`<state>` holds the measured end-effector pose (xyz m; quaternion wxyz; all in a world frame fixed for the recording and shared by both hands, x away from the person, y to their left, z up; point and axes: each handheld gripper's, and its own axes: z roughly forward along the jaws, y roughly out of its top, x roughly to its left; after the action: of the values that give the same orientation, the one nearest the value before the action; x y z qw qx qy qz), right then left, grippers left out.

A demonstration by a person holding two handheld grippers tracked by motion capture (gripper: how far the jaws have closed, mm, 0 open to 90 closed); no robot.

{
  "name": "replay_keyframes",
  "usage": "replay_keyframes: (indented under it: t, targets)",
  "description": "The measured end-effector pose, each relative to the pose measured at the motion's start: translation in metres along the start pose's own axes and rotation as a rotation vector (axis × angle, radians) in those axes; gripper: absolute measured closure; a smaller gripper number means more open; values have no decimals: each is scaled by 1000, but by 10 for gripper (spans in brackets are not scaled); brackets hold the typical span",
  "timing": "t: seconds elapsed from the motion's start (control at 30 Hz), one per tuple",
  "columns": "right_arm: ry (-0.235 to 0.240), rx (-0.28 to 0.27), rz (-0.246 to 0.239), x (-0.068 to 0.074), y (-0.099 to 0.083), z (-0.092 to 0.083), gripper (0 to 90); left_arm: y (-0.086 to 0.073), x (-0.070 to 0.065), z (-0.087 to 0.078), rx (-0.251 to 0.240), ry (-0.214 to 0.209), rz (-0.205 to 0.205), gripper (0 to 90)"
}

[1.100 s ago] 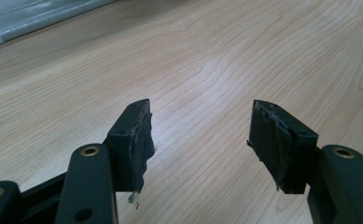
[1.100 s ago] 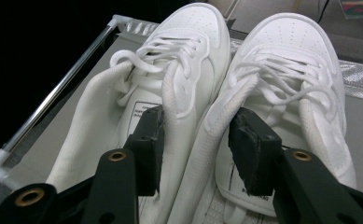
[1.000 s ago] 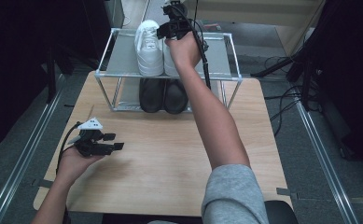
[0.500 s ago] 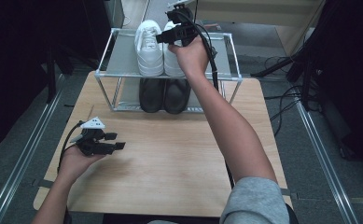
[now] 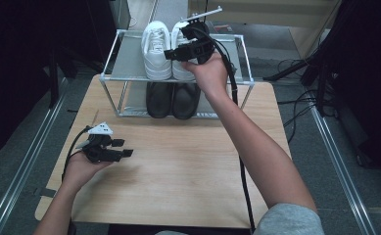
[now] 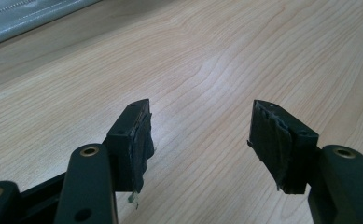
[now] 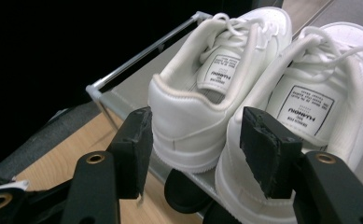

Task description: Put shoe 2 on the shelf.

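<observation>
Resting low over the bare wooden table (image 5: 188, 166), my left hand-held gripper (image 5: 124, 149) stands with jaws apart and nothing between them. Farther right, my right hand-held gripper (image 5: 171, 53) has just been opening, its jaws now wide and free at the heels of the white sneakers (image 7: 202, 93), which sit side by side on the rack's top shelf (image 5: 129, 54) above a dark pair (image 5: 173, 98). I judge the sneakers light, with smooth, slightly slick leather; the firm heel collar looks the best hold.
</observation>
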<state>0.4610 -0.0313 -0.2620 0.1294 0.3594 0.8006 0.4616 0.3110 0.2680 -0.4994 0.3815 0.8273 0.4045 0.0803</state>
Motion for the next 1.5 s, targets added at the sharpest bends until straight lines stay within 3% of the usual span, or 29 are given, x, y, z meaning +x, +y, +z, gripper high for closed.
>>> replay_keyframes:
  t: [0.2,0.33,0.83,0.93,1.2,1.5]
  targets:
    - [22,2,-11,1,-12,-7,456,0,1,0,-8,-5,-10,392]
    - [42,-11,-24,2,-20,-12,442,0,2,-2,-26,-41,-28,389]
    - [89,-13,-53,-1,-61,-18,439,-1,2,-1,-23,-31,-30,388]
    - [102,-16,-77,0,-72,-18,426,-1,2,-1,-22,-30,-30,388]
    - [136,-30,-67,1,-103,-20,420,-1,3,-2,-22,-25,-28,387]
    - [142,-20,-101,8,-135,-20,386,-2,4,-2,-13,-23,-32,387]
